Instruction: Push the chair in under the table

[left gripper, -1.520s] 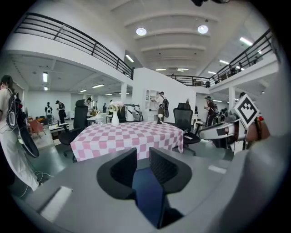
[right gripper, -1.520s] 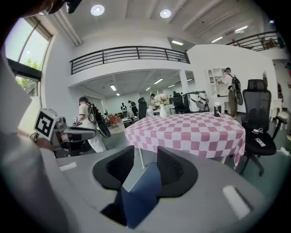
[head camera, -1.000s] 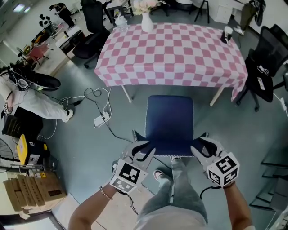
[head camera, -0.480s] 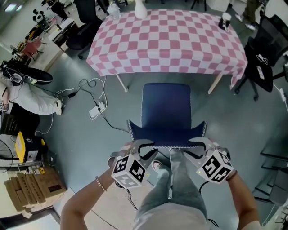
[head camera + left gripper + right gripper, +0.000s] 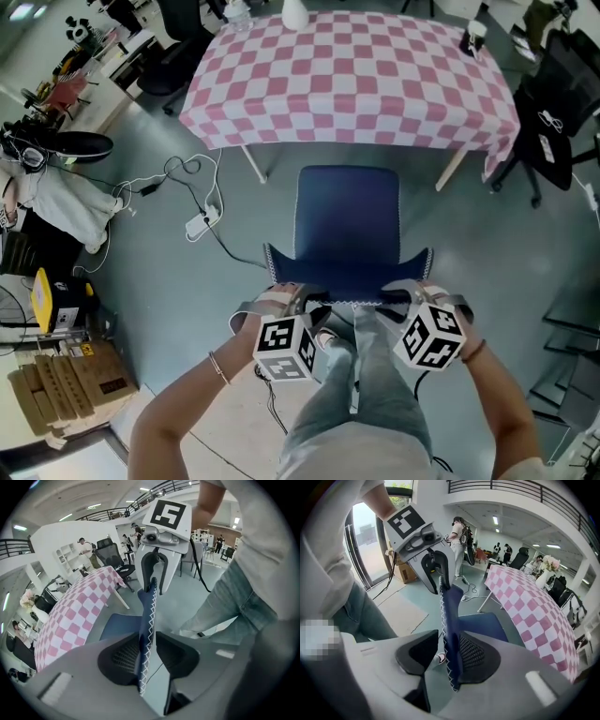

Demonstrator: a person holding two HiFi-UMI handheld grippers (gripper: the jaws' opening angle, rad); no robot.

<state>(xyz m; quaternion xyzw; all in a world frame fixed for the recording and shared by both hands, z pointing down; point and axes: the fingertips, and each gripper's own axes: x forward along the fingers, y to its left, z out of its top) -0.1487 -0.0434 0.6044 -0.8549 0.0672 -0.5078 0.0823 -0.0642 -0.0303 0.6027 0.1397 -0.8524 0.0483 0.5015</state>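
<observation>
Now the left gripper [image 5: 292,302], fingers opening, and the right gripper [image 5: 409,294], fingers loosely apart, straddle the chair backrest [image 5: 347,279]; it looks stiff, fairly light, pushable there.

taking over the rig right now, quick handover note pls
Left tongs: jaws opening, straddling the top edge of the chair backrest, not clamped.
Right tongs: jaws apart, same edge between them, other end.
Chair seat is out in front of the checked table, not under it.
Done: both tongs set on the backrest.
To do: push the chair in under the table.
</observation>
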